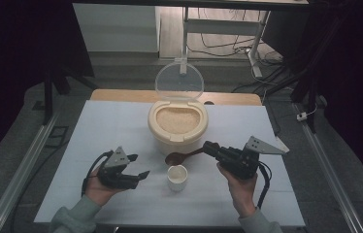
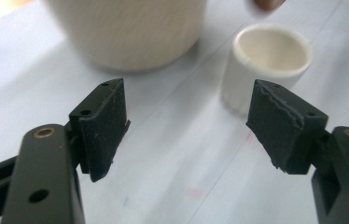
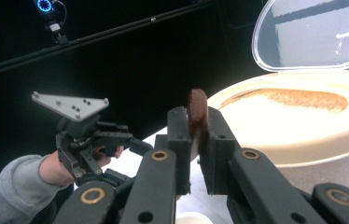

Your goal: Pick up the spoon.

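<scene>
A cream rice container (image 1: 177, 125) with its clear lid (image 1: 179, 82) raised stands mid-table, full of rice (image 3: 284, 98). In front of it sits a small white cup (image 1: 177, 177), empty (image 2: 269, 60). My right gripper (image 1: 210, 148) is shut on the handle of a brown wooden spoon (image 1: 179, 157), whose bowl hangs just above and behind the cup; the spoon (image 3: 197, 114) shows edge-on between the jaws. My left gripper (image 1: 140, 172) is open, left of the cup, with nothing between its fingers (image 2: 102, 123).
A white sheet (image 1: 102, 131) covers the table. The person's left hand and grey sleeve (image 3: 18, 186) hold the other gripper. Metal rails (image 1: 19, 170) run along both sides of the table; desk legs and cables lie beyond the far edge.
</scene>
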Tool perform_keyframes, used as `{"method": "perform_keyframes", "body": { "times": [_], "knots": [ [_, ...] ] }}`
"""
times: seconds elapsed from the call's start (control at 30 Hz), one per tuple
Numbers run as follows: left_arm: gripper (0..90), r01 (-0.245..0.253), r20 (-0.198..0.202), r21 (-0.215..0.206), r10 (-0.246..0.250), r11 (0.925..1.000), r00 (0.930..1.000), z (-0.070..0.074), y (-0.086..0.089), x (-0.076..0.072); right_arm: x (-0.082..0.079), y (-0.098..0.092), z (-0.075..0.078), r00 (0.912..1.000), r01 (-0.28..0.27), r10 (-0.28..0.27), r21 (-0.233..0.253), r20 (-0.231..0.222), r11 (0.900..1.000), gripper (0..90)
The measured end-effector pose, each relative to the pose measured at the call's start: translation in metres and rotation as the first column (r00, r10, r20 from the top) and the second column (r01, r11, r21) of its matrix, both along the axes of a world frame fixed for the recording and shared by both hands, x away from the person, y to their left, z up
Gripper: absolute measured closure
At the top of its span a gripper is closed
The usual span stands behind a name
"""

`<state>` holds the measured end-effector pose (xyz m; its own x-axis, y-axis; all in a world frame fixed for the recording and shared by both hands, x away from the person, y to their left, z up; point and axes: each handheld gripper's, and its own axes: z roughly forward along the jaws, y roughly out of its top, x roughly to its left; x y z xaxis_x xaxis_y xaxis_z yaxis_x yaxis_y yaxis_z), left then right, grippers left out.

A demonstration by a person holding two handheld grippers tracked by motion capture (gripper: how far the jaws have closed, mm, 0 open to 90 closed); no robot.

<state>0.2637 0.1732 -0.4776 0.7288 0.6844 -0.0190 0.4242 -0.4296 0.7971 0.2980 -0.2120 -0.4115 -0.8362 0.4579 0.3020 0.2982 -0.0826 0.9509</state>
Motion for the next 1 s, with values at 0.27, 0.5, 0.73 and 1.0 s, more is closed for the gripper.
{"method": "perform_keyframes", "body": {
  "times": [0.27, 0.5, 0.73, 1.0],
  "knots": [
    [24.9, -0.079, -0.049, 0.001, 0.079, 0.9969, 0.9957, -0.023, 0.039, -0.013, 0.000, -0.007, 0.007, 0.9997, 0.016, -0.016, 0.016, 0.016, 1.000, 82.9],
    [25.0, -0.143, -0.048, -0.007, 0.143, 0.9896, 0.9886, -0.032, 0.062, -0.018, 0.001, -0.016, 0.013, 0.9982, 0.043, -0.044, 0.026, 0.042, 0.999, 82.9],
    [25.7, -0.156, -0.049, -0.015, 0.155, 0.9877, 0.9867, -0.035, 0.065, -0.017, 0.001, -0.023, 0.017, 0.9970, 0.055, -0.058, 0.043, 0.052, 0.998, 82.8],
    [25.9, -0.145, -0.055, -0.010, 0.144, 0.9894, 0.9881, -0.036, 0.063, -0.017, 0.000, -0.028, 0.023, 0.9949, 0.070, -0.074, 0.055, 0.068, 0.996, 82.8]
  ]
}}
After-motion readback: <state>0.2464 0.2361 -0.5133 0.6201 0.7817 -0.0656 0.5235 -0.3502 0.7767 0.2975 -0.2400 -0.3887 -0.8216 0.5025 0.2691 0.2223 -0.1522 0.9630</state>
